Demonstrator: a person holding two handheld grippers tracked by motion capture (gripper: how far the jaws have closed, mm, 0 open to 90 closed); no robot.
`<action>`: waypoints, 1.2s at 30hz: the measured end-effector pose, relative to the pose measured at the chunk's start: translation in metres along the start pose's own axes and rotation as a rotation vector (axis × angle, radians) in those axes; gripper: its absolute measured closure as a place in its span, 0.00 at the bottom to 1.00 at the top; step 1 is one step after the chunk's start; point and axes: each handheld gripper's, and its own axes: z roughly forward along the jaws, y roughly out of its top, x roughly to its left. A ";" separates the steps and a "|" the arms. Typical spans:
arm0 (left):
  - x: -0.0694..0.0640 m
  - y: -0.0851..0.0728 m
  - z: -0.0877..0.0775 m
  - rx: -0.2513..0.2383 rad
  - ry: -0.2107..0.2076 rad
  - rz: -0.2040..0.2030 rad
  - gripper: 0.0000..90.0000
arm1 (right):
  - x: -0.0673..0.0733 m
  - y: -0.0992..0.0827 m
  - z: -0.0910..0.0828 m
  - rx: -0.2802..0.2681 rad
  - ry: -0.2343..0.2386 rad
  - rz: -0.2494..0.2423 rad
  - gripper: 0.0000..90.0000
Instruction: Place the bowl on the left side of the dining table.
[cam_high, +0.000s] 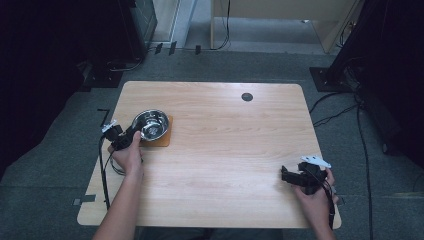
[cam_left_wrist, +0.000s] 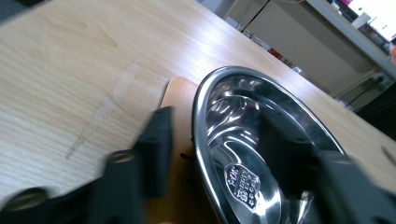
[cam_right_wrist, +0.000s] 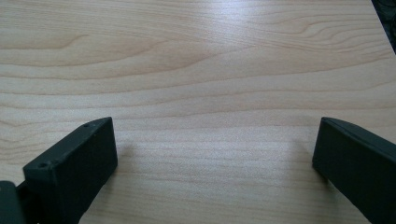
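A shiny steel bowl (cam_high: 150, 123) sits on a brown square mat (cam_high: 162, 140) at the table's left side. My left gripper (cam_high: 131, 134) is at the bowl's near rim. In the left gripper view the bowl (cam_left_wrist: 243, 154) is close up and the gripper (cam_left_wrist: 217, 119) straddles its rim: one blurred jaw stands outside over the mat (cam_left_wrist: 180, 102), the other inside the bowl, with a small gap still showing beside the rim. My right gripper (cam_high: 286, 175) rests low near the table's front right corner, and in its own view it (cam_right_wrist: 215, 140) is wide open over bare wood.
The wooden table (cam_high: 225, 150) has a dark round cable hole (cam_high: 247, 96) near its back edge. Cables trail on the grey floor to the right, and dark stands line both sides of the table.
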 end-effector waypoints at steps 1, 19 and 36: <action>0.000 0.001 -0.002 0.009 -0.006 0.000 0.36 | 0.000 0.000 0.000 0.000 0.000 0.000 0.00; -0.011 -0.008 -0.038 0.047 0.000 0.206 0.15 | 0.000 0.000 0.000 0.000 0.000 0.000 0.00; -0.015 -0.033 -0.073 0.072 -0.027 0.336 0.15 | 0.000 0.000 0.000 0.001 0.000 0.001 0.00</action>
